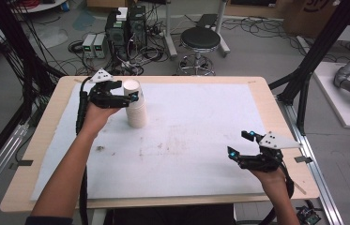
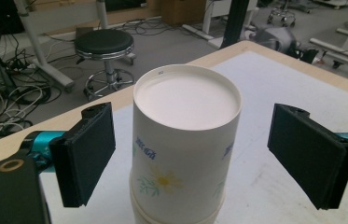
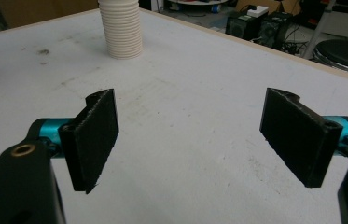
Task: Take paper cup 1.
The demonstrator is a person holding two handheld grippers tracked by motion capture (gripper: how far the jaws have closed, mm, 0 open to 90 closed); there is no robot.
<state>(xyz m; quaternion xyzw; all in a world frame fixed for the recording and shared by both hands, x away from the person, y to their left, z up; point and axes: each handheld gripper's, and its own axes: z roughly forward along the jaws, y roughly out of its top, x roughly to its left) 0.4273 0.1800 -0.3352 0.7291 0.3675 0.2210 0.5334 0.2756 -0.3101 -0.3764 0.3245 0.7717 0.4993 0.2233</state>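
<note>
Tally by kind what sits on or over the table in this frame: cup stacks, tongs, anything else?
Stack of paper cups: 1, upside down, individual cups too tightly nested to count
Left tongs: 1, open around the stack's top
Right tongs: 1, open over the white mat
Total: 3

One stack, two grippers, one stool

One stack of upturned white paper cups (image 1: pixel 135 108); two black two-jaw grippers (image 1: pixel 125 95) (image 1: pixel 241 143); one round black stool (image 1: pixel 201 39).
</note>
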